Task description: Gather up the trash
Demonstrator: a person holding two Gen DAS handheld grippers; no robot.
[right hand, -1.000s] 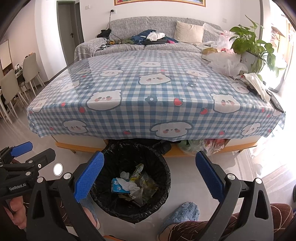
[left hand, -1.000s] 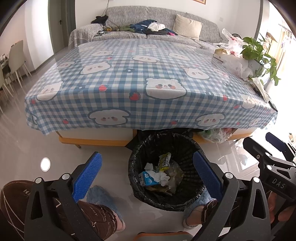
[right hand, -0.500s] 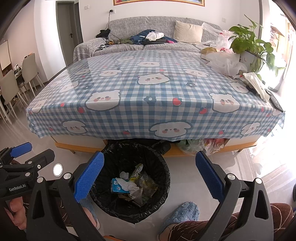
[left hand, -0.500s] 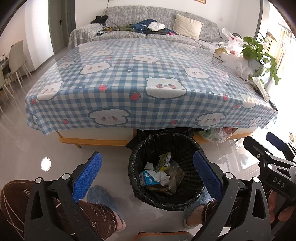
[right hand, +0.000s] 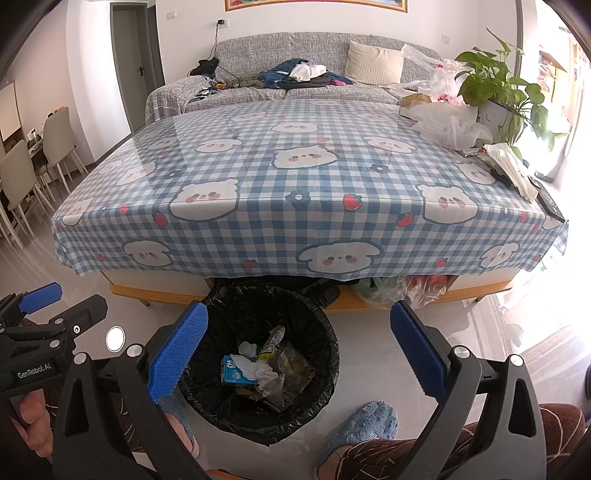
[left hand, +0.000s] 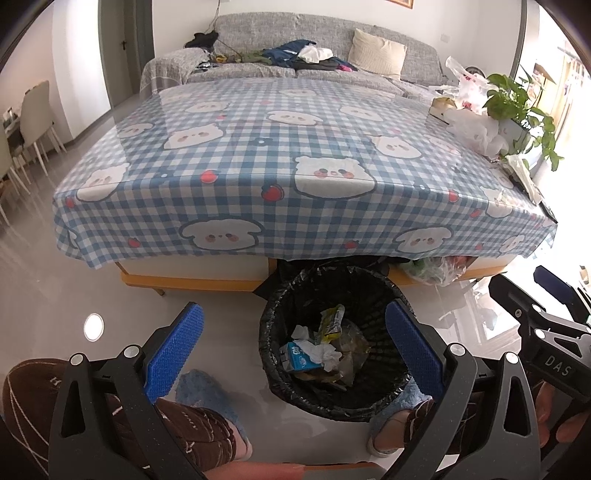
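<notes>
Black liner plastic lines the trash bin [left hand: 334,339], which stands on the grey floor at lower centre of both views, just in front of the desk [left hand: 295,155] edge. Inside lies the collected trash [left hand: 321,350]: a blue-and-white carton [right hand: 232,371] with print too small to read, crumpled white tissue [right hand: 255,369], a yellow-green wrapper [right hand: 271,341] and clear film.

Legible writing: "DAS" on the right tool's body, seen at the right edge of the left wrist view; "GenRobot.AI" on the left tool's body, seen at the lower left of the right wrist view.

Left tool [left hand: 293,350]: blue pads spread wide apart, nothing between them, bin visible in the gap. Right tool [right hand: 295,350]: blue pads likewise spread wide, nothing held, bin to the left of the gap.

The desk carries a blue-and-white checked cloth printed with white animal faces and red strawberries. At its right side sit white plastic bags [right hand: 448,123], a potted plant [right hand: 495,88] and a dark flat item [right hand: 550,201] at the corner.

Only the right wrist view shows a gilt picture frame [right hand: 314,4] at the top edge, a wall charger [right hand: 221,23] above the grey sofa [right hand: 295,55], and a rounded white piece [right hand: 246,348] in the bin. Only the left wrist view shows a slipper [left hand: 207,391] at lower left with a brown patterned trouser leg over it. Both show bagged produce [right hand: 391,291] under the desk, right of the bin.
</notes>
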